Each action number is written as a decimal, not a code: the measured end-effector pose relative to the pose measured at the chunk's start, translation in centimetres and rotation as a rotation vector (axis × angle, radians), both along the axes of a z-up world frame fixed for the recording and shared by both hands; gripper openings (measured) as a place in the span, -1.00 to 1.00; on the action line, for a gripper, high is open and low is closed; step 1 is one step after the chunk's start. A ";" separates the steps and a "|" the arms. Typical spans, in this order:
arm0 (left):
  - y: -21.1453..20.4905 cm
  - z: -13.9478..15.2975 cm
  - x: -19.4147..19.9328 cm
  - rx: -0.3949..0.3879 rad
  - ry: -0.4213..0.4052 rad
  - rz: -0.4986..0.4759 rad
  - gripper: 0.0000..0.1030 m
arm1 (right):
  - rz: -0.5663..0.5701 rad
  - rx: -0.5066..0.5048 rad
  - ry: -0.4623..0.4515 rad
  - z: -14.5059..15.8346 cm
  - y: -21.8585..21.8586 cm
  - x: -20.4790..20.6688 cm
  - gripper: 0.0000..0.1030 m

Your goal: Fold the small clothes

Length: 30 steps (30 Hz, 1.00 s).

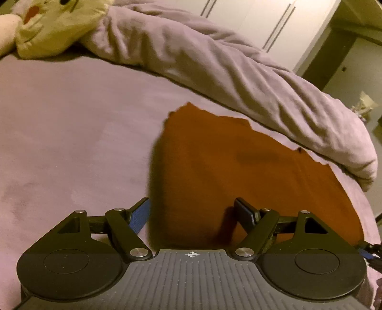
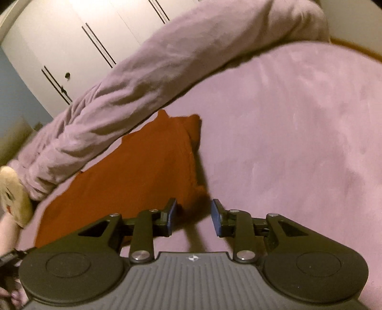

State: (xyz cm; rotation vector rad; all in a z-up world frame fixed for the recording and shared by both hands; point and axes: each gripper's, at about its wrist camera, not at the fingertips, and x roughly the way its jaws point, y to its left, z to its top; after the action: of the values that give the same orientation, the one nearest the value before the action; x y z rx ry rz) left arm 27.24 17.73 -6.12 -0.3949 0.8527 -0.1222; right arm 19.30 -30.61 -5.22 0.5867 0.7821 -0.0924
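Left tongs (image 1: pixel 192 209): spread wide, nothing pinched; the near edge of the rust-orange garment (image 1: pixel 238 171) lies between and under the two fingers, and whether they touch it I cannot tell.
Right tongs (image 2: pixel 193 215): parted less widely, holding nothing; only bed sheet (image 2: pixel 298 143) and shadow show in the gap.
Garment: flat on the sheet, straight ahead of the left tongs and spreading to their right; from the right tongs it (image 2: pixel 133 171) sits ahead and to their left, its nearest corner just beside the left finger.
Duvet: a long bunched lilac roll (image 1: pixel 226 62) lies beyond the garment, its lower edge covering the cloth's far side in both views (image 2: pixel 133 78).
Plush toy: a cream cat-faced cushion (image 1: pixel 55 21) rests far ahead and to the left of the left tongs, against the duvet's end.
Wardrobe: white doors with dark handles (image 2: pixel 78 43) stand behind the duvet.
Only in the left view: the toy's face, and open sheet (image 1: pixel 71 143) to the garment's left.
Only in the right view: the wide bare sheet to the right of the tongs.
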 end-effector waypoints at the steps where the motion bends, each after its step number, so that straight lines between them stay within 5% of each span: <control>1: -0.2 -0.2 0.2 0.001 0.009 0.003 0.53 | -0.001 0.035 0.009 -0.3 -0.1 0.2 -0.38; 8: -0.6 0.0 0.9 -0.016 0.018 0.055 -0.29 | -0.100 0.269 -0.019 -1.9 -1.5 0.4 -0.40; 13: -0.3 0.8 1.4 0.013 0.013 0.018 -0.73 | -0.110 0.252 -0.011 -1.9 -1.2 1.7 -0.82; 21: -0.1 3.7 1.6 0.001 -0.042 -0.072 -0.70 | -0.048 -0.089 -0.015 0.8 1.6 2.5 -0.86; 23: -0.1 3.0 2.2 -0.043 -0.011 -0.128 -0.43 | -0.043 -0.087 -0.001 0.5 1.5 2.6 -0.86; 25: -0.3 2.2 2.6 -0.071 -0.007 -0.179 0.16 | -0.051 -0.064 0.002 0.4 1.2 2.6 -0.86; 30: -1.9 0.8 2.9 -0.064 -0.017 -0.264 0.25 | -0.056 -0.030 0.016 0.1 0.8 2.7 -0.83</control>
State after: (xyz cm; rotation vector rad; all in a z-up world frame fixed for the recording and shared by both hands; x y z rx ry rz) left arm 30.15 15.81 -5.31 -0.3386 0.8826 -0.3975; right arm 22.04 -29.82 -5.15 0.5804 0.7790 -0.1602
